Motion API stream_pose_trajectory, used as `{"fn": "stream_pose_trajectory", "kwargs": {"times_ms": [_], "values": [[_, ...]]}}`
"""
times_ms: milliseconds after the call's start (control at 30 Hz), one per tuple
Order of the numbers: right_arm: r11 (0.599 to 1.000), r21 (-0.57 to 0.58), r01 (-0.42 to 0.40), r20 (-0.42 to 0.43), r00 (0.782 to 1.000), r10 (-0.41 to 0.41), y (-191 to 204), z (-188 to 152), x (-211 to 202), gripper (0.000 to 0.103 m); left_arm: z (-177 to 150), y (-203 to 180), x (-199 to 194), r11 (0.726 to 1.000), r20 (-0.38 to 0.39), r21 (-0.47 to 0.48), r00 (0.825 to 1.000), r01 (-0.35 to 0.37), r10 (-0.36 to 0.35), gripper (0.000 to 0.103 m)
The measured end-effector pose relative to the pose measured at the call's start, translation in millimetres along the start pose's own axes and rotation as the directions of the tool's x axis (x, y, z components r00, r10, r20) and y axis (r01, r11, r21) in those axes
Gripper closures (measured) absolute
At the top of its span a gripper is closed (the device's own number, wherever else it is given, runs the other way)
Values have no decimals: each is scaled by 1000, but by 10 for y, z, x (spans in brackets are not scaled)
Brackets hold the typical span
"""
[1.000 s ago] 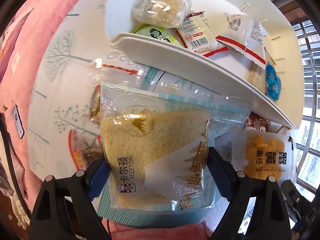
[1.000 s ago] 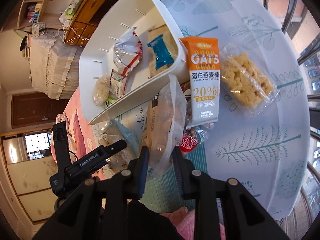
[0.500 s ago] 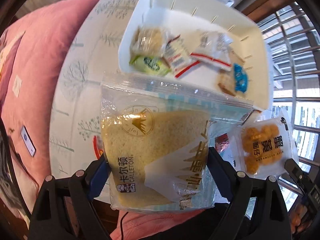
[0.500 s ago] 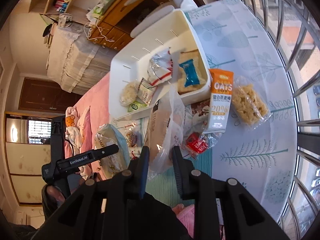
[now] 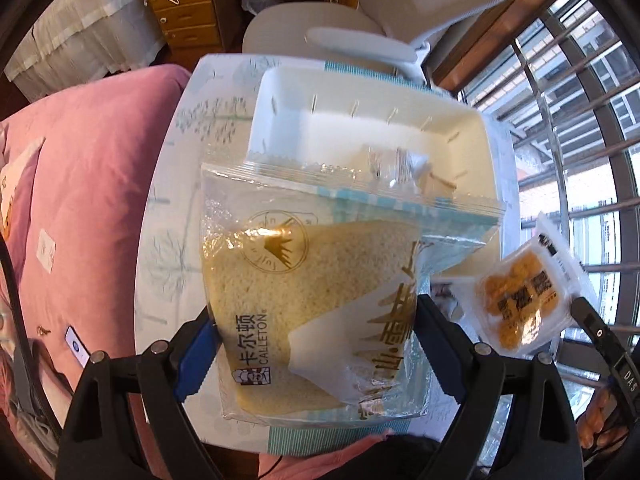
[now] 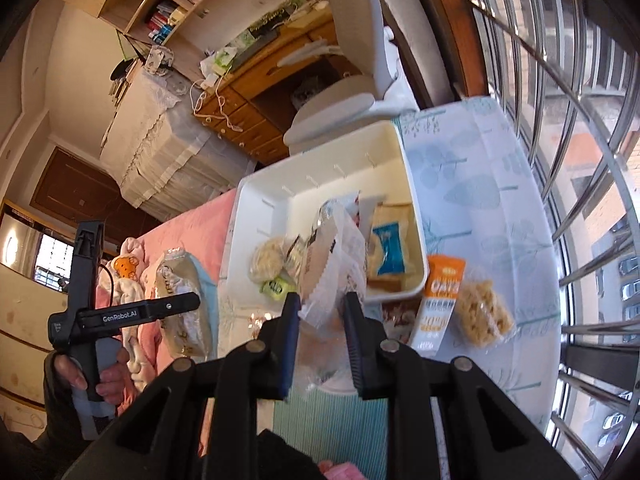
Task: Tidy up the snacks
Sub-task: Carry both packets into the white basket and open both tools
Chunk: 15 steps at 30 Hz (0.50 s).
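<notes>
Two packets hang above the table: the left gripper (image 5: 316,344) clamps a Calleton bread bag (image 5: 316,300), the right gripper (image 6: 320,320) pinches a small clear packet (image 6: 332,268). Next, seemingly, lowering both into the far white bin (image 6: 256,200).

Home bedroom; pink bedding (image 5: 92,184); wooden desk drawers (image 6: 236,116); bookshelf (image 6: 168,12); barred window (image 6: 560,120).

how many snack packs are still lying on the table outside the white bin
2 clearly: the orange oat bar against the white bin, and a clear puffed-snack pack beside it. The grippers hide others.
</notes>
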State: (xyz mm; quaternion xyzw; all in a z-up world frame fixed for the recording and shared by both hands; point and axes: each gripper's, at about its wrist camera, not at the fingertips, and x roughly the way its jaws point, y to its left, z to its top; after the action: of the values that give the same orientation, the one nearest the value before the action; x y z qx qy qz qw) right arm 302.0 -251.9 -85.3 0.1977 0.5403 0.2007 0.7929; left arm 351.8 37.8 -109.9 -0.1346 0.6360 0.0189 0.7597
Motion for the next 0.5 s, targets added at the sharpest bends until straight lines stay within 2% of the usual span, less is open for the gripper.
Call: {"fn": "stream_pose_trajectory", "kwargs": {"times_ms": [333,400,500], "values": [[996,-16,91,97,991,-89,89,335,312,82,406,-1,315,999,-6,3,999,33,-33,13],[996,-1,88,93,992,-88,80,368,409,82,482,-16,422,999,-15,6,999,35,-35,13],[998,49,41,78,996,-44,29,405,547,81,561,-12,504,999,-14,1,999,51,-51,13]]}}
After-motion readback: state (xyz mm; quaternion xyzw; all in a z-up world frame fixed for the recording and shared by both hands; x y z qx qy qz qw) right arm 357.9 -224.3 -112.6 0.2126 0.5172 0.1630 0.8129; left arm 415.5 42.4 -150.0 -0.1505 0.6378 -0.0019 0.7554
